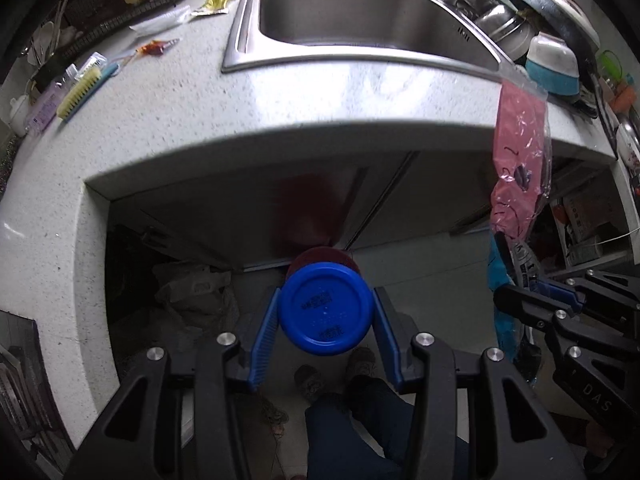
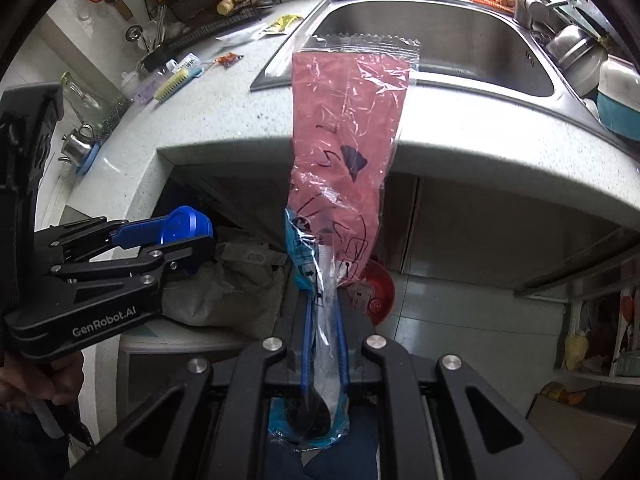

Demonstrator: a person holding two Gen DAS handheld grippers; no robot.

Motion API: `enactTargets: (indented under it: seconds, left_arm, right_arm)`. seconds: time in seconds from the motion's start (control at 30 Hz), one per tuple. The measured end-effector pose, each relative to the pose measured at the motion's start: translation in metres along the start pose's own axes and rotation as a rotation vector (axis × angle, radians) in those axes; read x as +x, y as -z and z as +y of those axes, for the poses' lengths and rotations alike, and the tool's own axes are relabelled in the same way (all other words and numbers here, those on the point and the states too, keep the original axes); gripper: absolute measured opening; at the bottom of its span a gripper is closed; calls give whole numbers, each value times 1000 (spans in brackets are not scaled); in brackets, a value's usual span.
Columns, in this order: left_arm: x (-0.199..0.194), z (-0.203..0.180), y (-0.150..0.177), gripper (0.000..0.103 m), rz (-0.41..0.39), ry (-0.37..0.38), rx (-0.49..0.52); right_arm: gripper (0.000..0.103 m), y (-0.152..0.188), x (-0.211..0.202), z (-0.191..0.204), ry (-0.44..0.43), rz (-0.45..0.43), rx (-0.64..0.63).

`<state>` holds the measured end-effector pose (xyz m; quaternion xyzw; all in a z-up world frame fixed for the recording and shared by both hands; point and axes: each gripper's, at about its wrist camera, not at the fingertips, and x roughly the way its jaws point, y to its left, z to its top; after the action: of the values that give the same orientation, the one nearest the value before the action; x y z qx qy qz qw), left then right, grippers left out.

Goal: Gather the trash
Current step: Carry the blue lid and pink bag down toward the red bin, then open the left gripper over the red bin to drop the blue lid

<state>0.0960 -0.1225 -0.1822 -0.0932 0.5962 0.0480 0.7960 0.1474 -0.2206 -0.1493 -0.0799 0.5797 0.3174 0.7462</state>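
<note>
My left gripper (image 1: 326, 297) is shut on a round blue plastic lid (image 1: 326, 308), its blue pads pressing both sides. It hangs in front of the counter edge, above a red round bin (image 1: 320, 257) on the floor. My right gripper (image 2: 324, 300) is shut on a long crinkled pink and clear plastic bag (image 2: 348, 120) that stands up in front of the counter. The right wrist view shows the left gripper (image 2: 188, 240) with the blue lid (image 2: 186, 224) to the left, and the red bin (image 2: 378, 292) beyond the bag. On the counter lie a yellow wrapper (image 1: 216, 2), a clear wrapper (image 1: 160, 22) and a red-orange wrapper (image 1: 154, 47).
A steel sink (image 1: 256, 40) is set in the speckled counter (image 1: 180, 120), with pots and bowls (image 1: 552, 64) stacked at its right. A scrub brush (image 1: 84, 90) and a small bottle (image 1: 46, 106) lie at the left. Crumpled sacks (image 1: 192, 292) sit under the counter. A person's shoes (image 1: 360, 362) stand below.
</note>
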Motion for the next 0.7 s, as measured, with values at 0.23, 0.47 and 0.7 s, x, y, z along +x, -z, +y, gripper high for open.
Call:
enactTargets:
  seconds: [0.23, 0.47, 0.7]
  left_arm:
    - [103, 13, 18, 43, 54, 29, 5]
    - [254, 16, 39, 43, 72, 35, 49]
    - [356, 13, 47, 43, 104, 8, 82]
  right_arm:
    - [10, 12, 76, -4, -13, 47, 62]
    - [10, 37, 197, -31, -45, 52, 60]
    - [10, 52, 292, -61, -6, 75, 70]
